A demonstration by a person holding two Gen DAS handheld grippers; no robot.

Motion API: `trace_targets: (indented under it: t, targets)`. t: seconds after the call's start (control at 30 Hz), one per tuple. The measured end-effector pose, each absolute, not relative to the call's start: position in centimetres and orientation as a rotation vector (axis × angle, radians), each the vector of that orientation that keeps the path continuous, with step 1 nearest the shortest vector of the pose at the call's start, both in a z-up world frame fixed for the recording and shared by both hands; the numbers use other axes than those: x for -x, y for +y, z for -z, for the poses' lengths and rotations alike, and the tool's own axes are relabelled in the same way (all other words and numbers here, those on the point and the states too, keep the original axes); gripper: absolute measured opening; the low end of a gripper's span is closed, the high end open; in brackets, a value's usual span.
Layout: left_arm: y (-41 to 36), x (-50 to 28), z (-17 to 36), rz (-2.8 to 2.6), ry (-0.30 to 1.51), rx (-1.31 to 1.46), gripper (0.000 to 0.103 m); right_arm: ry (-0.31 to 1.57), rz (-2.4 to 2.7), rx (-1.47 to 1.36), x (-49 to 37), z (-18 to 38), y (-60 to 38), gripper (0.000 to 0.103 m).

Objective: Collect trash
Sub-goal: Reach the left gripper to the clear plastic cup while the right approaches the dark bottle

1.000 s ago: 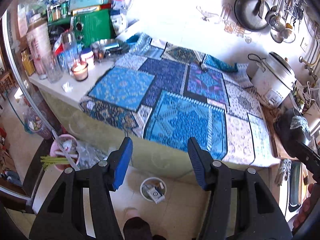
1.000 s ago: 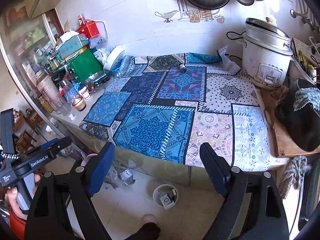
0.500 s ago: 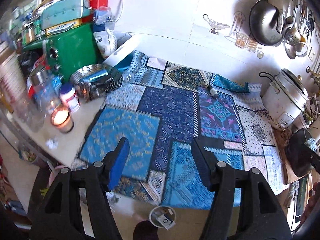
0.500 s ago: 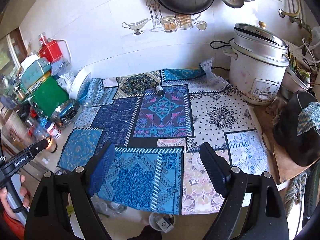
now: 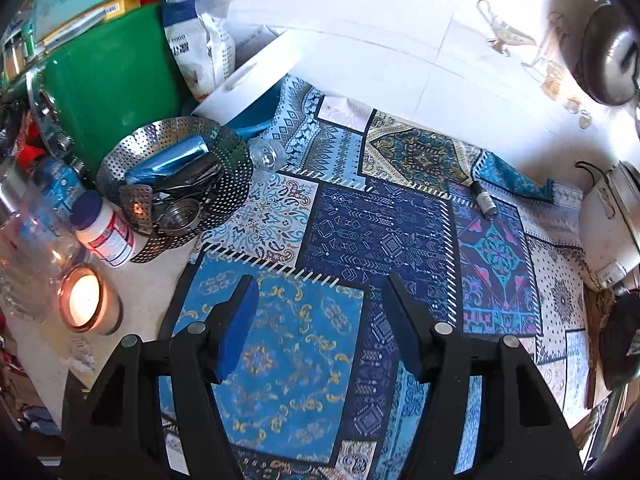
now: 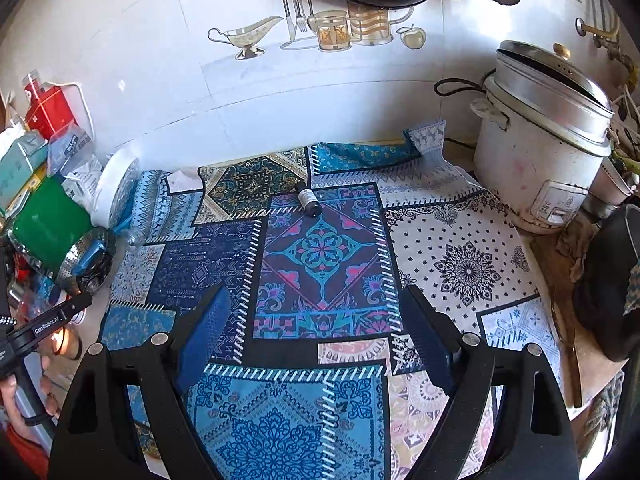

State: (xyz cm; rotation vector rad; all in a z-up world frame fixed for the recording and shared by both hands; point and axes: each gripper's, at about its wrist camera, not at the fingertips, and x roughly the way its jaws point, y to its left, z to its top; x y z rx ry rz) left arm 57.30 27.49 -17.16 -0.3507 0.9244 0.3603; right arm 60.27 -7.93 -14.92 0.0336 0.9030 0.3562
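Both grippers are hanging over the patchwork cloth [image 6: 320, 264] right now, and that cloth is the landmark here. The left gripper [image 5: 320, 320] is hovering above the cloth's bright blue panel near its front-left part, fingers spread wide and gripping nothing. The right gripper [image 6: 316, 336] is sitting over the cloth's front middle, its fingers likewise released and empty.

The one piece of likely trash, a small dark bottle [image 6: 309, 201], is lying on its side toward the cloth's back edge, well apart from both grippers; from the left wrist camera it is showing at [image 5: 484, 201], just beside a folded-up blue corner of the cloth.

Off the cloth's left edge, a perforated steel steamer basket [image 5: 224, 200] is resting beside a lit candle [image 5: 82, 300] and a white pill bottle [image 5: 106, 232]. Off the cloth's right edge, a white rice cooker [image 6: 536, 152] is standing.
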Motion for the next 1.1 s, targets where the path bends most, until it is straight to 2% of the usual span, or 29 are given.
trace_targets:
  t: [0.27,0.57,1.1]
  targets:
    - [29.7,-62.6,20.1,-0.505,0.945,0.398,0.063,0.961,-0.48,0.006,-69.3,17.5,-6.1,0.084]
    - [35.1,-68.9,25.6,-0.666,0.932,0.535,0.063,1.073,-0.551,0.086,-77.8,22.7,-4.2,0.084]
    - [38.4,-75.5,28.9,-0.957,0.866,0.588,0.063,1.143,-0.613,0.136,-83.0,27.4,-1.9,0.084]
